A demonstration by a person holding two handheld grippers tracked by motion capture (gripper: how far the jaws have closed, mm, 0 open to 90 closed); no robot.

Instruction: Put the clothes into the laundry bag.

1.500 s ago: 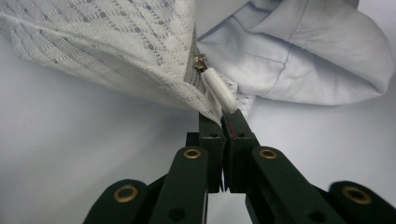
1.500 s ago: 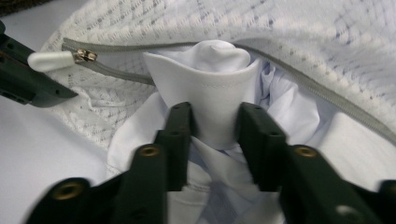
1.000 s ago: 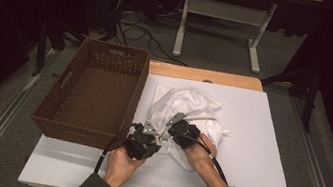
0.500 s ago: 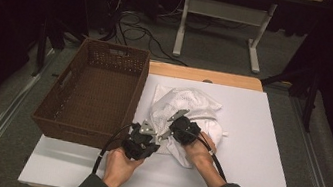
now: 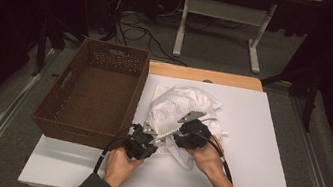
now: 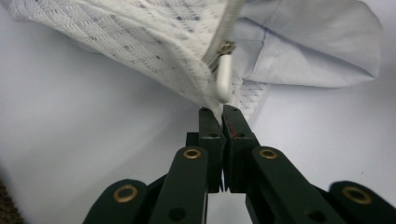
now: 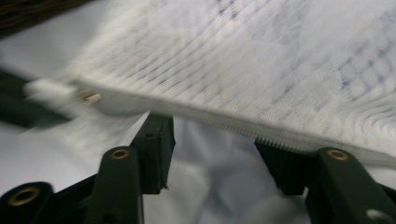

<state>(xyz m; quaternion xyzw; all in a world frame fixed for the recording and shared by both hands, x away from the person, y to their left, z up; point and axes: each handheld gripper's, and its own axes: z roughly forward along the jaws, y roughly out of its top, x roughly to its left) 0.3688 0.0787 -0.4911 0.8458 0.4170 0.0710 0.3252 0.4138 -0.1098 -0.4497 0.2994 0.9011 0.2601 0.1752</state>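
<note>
A: What lies at the centre of the figure?
B: A white mesh laundry bag with a pale garment inside, lying on the white worktop just right of the brown wicker basket.

A: How is it held?
B: The left gripper has its jaws closed on the bag's edge, right below the white zipper pull. That pinch probably anchors the end of the zipper so the fabric stays taut.

A: And the other gripper?
B: The right gripper has just been opening its jaws; they stand wide apart beneath the zipper teeth, pressing on nothing. The blurred mesh passes above them.

A: Why that arrangement?
B: Judging by the placement, one gripper steadies the bag while the other is free to take a fresh hold along the zipper. In the high view both grippers sit at the bag's near edge, close together.
</note>
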